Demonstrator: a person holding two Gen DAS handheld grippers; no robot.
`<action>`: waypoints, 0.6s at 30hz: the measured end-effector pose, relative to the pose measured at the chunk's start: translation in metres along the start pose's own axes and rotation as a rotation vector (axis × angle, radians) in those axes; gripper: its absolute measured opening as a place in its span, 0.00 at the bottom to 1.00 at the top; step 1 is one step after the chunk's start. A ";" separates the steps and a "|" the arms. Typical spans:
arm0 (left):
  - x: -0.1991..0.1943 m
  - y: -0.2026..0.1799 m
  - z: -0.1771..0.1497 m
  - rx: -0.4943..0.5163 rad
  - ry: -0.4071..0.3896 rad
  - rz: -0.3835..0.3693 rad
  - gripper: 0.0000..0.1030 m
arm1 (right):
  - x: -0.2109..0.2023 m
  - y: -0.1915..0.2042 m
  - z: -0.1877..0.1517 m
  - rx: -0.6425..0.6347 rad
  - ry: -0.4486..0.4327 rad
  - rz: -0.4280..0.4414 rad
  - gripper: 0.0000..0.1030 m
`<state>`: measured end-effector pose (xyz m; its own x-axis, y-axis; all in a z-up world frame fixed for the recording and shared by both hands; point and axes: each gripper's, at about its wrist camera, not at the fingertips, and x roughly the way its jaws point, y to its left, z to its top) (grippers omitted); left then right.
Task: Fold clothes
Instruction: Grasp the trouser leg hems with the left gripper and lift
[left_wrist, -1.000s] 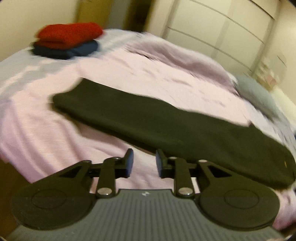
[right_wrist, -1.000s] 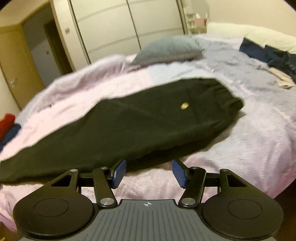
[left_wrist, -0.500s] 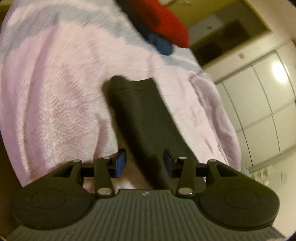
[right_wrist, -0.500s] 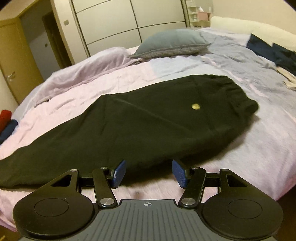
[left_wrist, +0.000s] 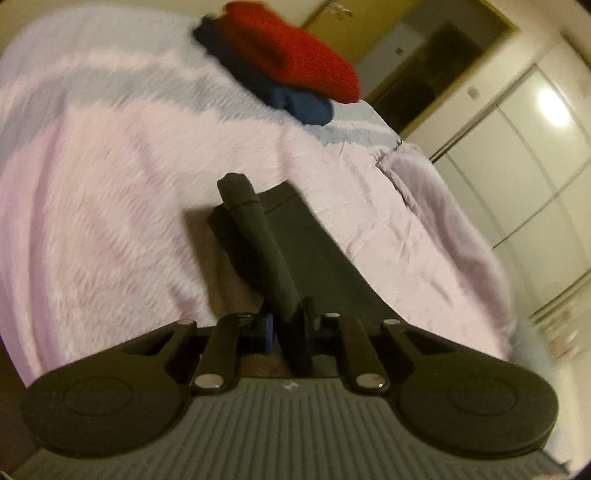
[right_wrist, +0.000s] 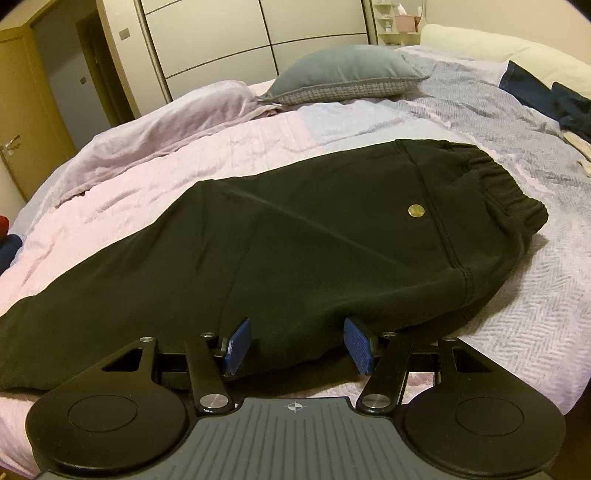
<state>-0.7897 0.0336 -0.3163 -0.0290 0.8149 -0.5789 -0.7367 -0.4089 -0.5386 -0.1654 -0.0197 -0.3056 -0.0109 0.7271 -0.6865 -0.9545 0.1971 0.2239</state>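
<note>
Gripping: left tongs pinch a ridge of the trousers near the cuff, likely to carry that end over for a fold.
Right tongs: spread, low at the near edge by the waistband.
Trousers: flat across the bed, mid-frame.

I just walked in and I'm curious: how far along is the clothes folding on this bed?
Done: a red garment sits folded on a navy one at the bed's corner. In hand: the left gripper has pinched the leg edge of the black trousers, while the right gripper waits open at their near edge. Left: the trousers lie at full length, and dark clothes wait near the headboard.
</note>
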 end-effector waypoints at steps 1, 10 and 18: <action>-0.006 -0.018 0.000 0.094 -0.035 0.003 0.09 | -0.001 -0.002 0.000 0.001 0.001 0.005 0.58; -0.081 -0.189 -0.087 0.901 -0.274 -0.362 0.07 | -0.021 -0.027 0.002 0.054 -0.042 0.029 0.58; -0.045 -0.236 -0.214 1.237 0.060 -0.487 0.12 | -0.037 -0.043 0.006 0.104 -0.065 0.045 0.58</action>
<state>-0.4698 0.0054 -0.2940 0.4173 0.7379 -0.5304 -0.7889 0.5839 0.1917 -0.1223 -0.0511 -0.2858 -0.0306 0.7774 -0.6282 -0.9173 0.2278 0.3266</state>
